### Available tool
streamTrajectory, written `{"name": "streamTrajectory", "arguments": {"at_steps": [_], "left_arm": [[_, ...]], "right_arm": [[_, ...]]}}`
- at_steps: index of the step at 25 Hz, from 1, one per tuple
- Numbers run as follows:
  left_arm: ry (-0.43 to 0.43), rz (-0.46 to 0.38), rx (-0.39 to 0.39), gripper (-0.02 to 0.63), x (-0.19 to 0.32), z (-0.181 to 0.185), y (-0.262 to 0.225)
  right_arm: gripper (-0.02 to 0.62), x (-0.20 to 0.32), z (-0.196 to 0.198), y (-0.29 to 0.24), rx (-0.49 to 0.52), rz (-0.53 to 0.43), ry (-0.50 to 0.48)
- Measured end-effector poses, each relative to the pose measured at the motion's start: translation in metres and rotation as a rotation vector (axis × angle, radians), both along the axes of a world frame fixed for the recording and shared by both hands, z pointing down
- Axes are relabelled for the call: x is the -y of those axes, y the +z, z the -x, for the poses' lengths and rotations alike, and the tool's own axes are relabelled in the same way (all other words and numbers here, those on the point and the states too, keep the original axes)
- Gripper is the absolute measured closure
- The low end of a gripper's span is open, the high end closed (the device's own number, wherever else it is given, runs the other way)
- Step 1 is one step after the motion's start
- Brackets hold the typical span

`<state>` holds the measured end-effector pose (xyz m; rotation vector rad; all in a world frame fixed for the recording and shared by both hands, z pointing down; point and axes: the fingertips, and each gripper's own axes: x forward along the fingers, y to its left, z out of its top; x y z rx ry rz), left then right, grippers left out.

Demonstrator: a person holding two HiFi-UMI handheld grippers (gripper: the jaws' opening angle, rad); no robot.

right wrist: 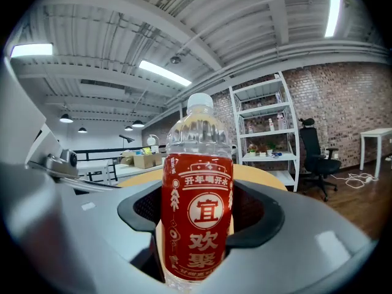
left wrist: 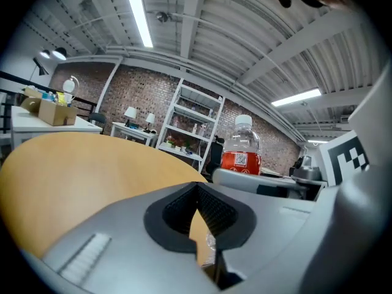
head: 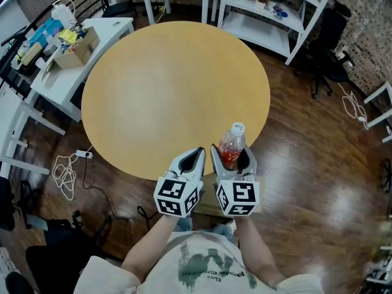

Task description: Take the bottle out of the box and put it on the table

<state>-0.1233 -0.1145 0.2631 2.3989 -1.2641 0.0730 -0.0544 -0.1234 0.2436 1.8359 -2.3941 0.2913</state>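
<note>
Nearest you, a strip of brown cardboard shows below and between the two marker cubes. Your left gripper has its jaws drawn together with nothing between them. Just beside it, your right gripper has its jaws spread wide and clamped on the clear plastic bottle with red label and white cap. The bottle is upright in the air at the near edge of the round light-wood table, whose top is bare. Beyond the table stand a white desk carrying an open cardboard box, a white shelf unit and a black office chair.
</note>
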Motion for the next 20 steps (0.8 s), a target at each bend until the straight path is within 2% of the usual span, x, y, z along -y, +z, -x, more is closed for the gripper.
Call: {"name": "streamTrajectory", "arguments": {"at_steps": [9, 20], "left_arm": [[-0.133, 0.034, -0.035, 0.609, 0.018, 0.094, 0.008], [-0.193, 0.073, 0.015, 0.609, 0.048, 0.159, 0.031]], "right_arm": [[0.293, 0.045, 0.097, 0.014, -0.008, -0.042, -0.1], [0.293, 0.101, 0.175, 0.053, -0.061, -0.065, -0.144]]}}
